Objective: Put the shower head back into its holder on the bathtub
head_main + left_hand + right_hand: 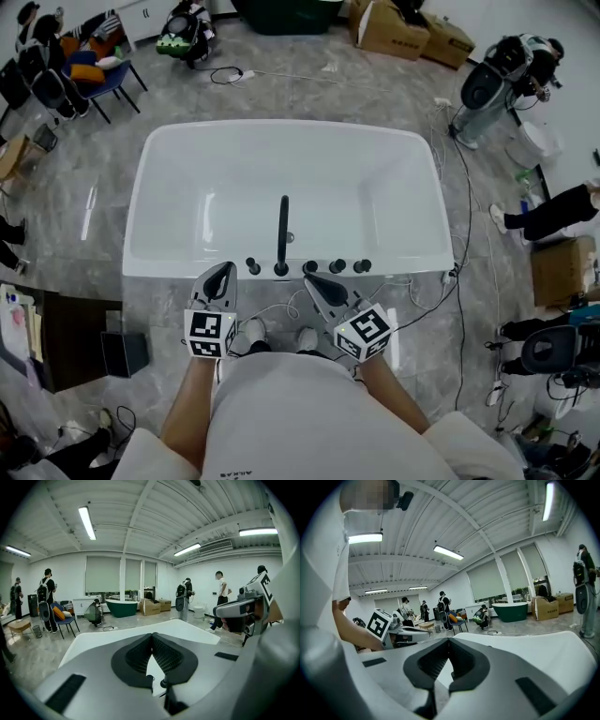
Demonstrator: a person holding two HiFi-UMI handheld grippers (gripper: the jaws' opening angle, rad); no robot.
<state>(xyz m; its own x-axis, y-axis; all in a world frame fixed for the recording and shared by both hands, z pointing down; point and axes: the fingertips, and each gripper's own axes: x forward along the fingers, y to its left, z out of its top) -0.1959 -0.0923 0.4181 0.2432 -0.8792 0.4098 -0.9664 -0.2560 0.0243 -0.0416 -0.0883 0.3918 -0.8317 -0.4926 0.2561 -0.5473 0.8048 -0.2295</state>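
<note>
In the head view a white bathtub [187,155] fills the middle of the grey floor [84,216]. The shower head [283,225], a slim black wand, stands upright at the tub's near rim, at 6 o'clock of the basin. Its foot sits in a round black fitting [281,269] in a row of black knobs [337,266] along that rim. Whether it is fully seated there cannot be told. The left claw [226,269] hangs just outside the rim at 7 o'clock of the wand's foot and the right claw [310,279] at 5 o'clock. Both are apart from the wand, and each points toward the tub. In its own view the left claw is clenched, its ribbed black pads meeting at the tips with nothing between them and only the white tub edge beyond. The right claw is likewise clenched and empty, with the tub rim beyond it. A marker cube [210,334] rides behind the left claw, and another [363,334] behind the right.
</note>
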